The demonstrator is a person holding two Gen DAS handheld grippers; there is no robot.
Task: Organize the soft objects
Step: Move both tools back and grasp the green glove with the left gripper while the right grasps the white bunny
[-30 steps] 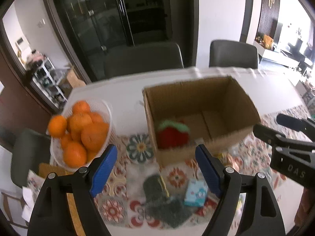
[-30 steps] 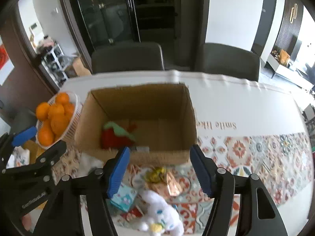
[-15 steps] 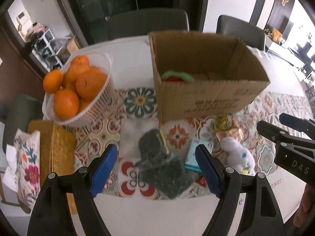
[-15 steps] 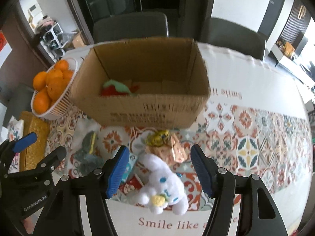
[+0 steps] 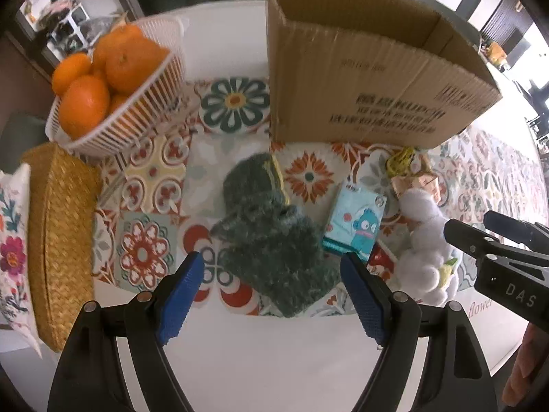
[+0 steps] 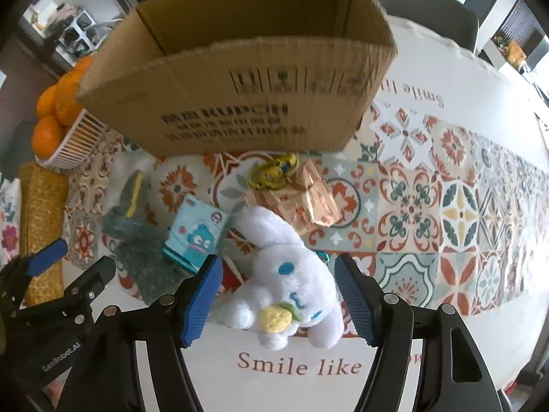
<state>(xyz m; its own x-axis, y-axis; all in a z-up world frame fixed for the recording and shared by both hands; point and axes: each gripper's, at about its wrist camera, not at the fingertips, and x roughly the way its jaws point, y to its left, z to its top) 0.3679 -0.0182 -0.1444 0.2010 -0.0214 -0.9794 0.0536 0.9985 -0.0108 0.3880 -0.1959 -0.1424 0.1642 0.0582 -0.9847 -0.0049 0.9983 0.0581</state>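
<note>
Right wrist view shows the right gripper (image 6: 278, 295) spread wide around the white plush (image 6: 288, 274), near the cardboard box (image 6: 240, 103). Better to close on its thick body, not the ears. The left gripper (image 5: 271, 295) is spread over the dark fuzzy cloth (image 5: 274, 250).

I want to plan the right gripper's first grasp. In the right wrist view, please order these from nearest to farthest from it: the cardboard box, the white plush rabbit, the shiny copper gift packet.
1. White plush rabbit: between the open fingers of the right gripper.
2. Shiny copper gift packet: behind the rabbit, mid-table.
3. Cardboard box: farthest, at the back.
</note>
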